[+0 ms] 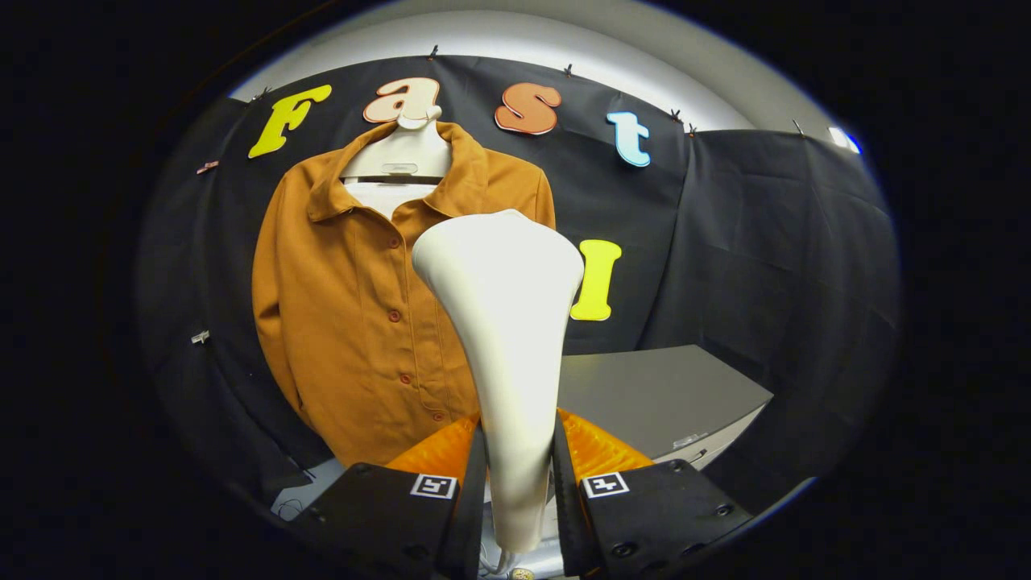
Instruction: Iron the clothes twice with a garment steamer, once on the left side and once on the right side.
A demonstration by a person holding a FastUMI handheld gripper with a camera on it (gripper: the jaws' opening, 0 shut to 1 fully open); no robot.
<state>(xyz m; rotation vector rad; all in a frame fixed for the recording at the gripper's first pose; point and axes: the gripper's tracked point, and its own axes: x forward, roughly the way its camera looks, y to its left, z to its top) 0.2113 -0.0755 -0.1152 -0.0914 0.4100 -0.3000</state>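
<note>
The hand-held gripper (519,471) is clamped on the garment steamer (506,322), its head upright before the orange shirt (354,322) hanging beyond; best pressed flat, drawn slowly down one side.

The garment steamer (506,338), clamped between both fingers of the gripper (519,475), stands upright dead ahead at twelve o'clock and blocks the straight path, its head overlapping the right front of the orange shirt (354,322) that hangs on a white hanger (400,149) against the black cloth wall (765,242). Toward ten o'clock the shirt's left front lies open to approach. At two o'clock a grey table (652,395) juts out low, with free room above it up to the wall.
</note>
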